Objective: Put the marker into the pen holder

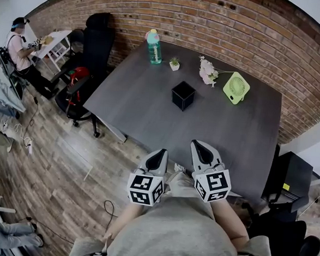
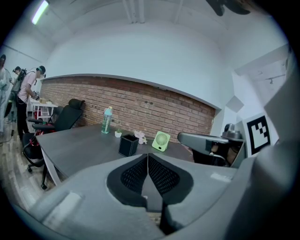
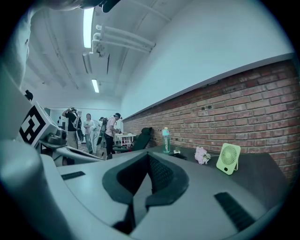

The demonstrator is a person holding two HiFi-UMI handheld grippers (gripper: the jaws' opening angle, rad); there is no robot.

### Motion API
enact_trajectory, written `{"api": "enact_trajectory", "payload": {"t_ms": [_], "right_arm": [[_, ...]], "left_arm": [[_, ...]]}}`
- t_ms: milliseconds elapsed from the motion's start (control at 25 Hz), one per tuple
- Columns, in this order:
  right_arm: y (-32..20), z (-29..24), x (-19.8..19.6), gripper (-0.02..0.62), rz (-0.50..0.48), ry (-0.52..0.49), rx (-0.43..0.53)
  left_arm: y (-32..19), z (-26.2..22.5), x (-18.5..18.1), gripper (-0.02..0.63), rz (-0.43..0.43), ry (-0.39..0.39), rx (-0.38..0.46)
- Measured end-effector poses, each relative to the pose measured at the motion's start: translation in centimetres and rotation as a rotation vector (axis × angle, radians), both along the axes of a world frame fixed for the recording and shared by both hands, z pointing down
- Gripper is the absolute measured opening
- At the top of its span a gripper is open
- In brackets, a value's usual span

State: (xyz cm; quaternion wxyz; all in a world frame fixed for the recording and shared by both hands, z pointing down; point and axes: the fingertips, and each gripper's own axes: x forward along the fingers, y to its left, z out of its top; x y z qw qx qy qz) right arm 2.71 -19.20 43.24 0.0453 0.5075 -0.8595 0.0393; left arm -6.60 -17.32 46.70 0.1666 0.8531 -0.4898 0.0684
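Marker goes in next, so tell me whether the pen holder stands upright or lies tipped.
Upright. The pen holder stands on its base on the table, open top facing up, walls vertical in the left gripper view.

Dark grey table [image 1: 134, 109], black pen holder [image 1: 183, 95] stood near its middle, along the far side sat a teal bottle [image 1: 153, 46], small potted plant [image 1: 175, 64], pale flowers [image 1: 208, 72] — and a green fan [image 1: 236, 87], upright.

Cool, even light from ceiling tubes [image 3: 88, 26], faint shadows, sharp centres, strong fisheye bending, black vignetted corners.
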Motion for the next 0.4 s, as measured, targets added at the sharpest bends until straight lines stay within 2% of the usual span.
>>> {"api": "enact_trajectory", "payload": {"t_ms": [400], "right_arm": [[-0.62,0.22,0.14,0.001,0.001,-0.007,-0.002]], "left_arm": [[-0.23,0.29,0.29,0.020,-0.002,0.002,-0.006]]}}
